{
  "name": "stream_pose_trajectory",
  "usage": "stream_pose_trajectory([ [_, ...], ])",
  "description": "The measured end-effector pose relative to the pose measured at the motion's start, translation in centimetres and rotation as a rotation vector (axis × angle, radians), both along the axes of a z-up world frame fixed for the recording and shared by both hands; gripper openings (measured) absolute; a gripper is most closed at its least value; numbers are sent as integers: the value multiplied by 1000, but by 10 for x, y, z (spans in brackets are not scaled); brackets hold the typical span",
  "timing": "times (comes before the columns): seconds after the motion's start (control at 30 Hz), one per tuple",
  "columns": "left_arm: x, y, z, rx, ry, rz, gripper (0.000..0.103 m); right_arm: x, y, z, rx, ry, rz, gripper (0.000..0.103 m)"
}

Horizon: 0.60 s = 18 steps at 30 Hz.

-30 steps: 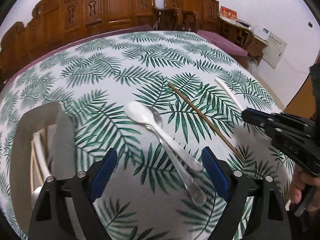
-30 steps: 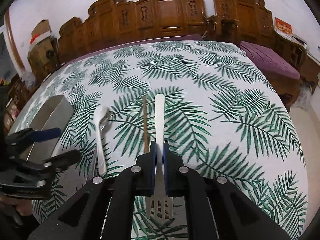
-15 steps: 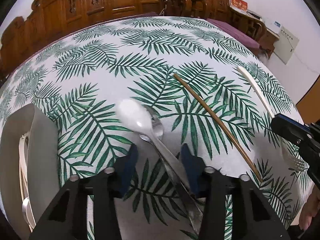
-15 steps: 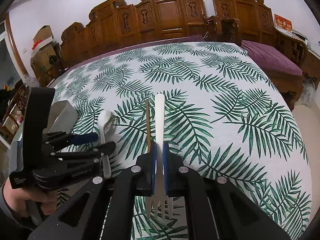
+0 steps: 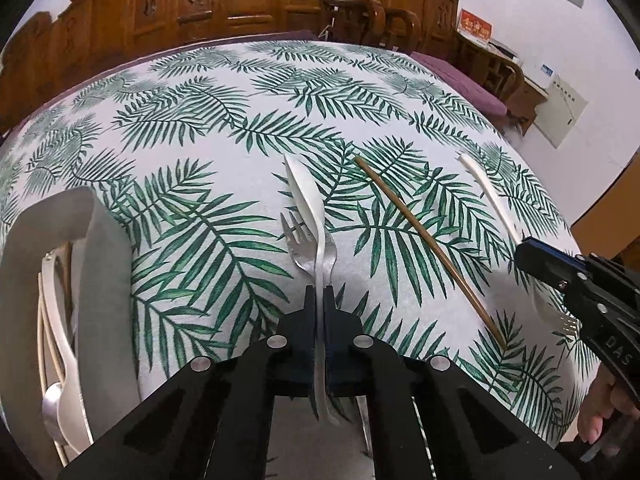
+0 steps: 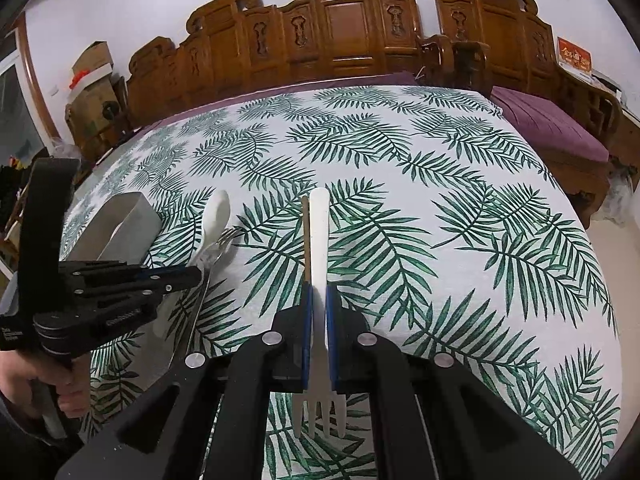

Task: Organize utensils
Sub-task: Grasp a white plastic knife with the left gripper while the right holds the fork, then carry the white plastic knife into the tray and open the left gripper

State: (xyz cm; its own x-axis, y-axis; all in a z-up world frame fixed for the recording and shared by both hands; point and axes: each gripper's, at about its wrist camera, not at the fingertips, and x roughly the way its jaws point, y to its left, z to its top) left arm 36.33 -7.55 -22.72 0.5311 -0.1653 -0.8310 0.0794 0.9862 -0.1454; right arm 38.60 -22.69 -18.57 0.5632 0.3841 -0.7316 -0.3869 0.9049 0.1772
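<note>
My left gripper is shut on the handle of a white plastic spoon, tilted on edge with its bowl pointing away. A metal fork lies on the cloth under it. My right gripper is shut on a white plastic fork, handle pointing forward, tines back toward the camera. A brown chopstick lies on the cloth between the two grippers. In the right wrist view the left gripper, the spoon and the chopstick show.
A grey utensil holder stands at the left with white utensils inside; it also shows in the right wrist view. The leaf-print tablecloth covers the table. Carved wooden chairs line the far side.
My left gripper has moved forward and shut on the white spoon's handle, turning it on edge and uncovering the metal fork. My right gripper still holds the white fork.
</note>
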Motion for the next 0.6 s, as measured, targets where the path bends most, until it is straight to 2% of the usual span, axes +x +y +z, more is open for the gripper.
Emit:
stream_pose_trajectory([
  [0.37,-28,7,28,49,-48,-28,3,-7,14,7,33,-7,43,8],
  [0.6,-50,23,45,61,-71,-23,3,-19,44,14,47,-21,107,8],
])
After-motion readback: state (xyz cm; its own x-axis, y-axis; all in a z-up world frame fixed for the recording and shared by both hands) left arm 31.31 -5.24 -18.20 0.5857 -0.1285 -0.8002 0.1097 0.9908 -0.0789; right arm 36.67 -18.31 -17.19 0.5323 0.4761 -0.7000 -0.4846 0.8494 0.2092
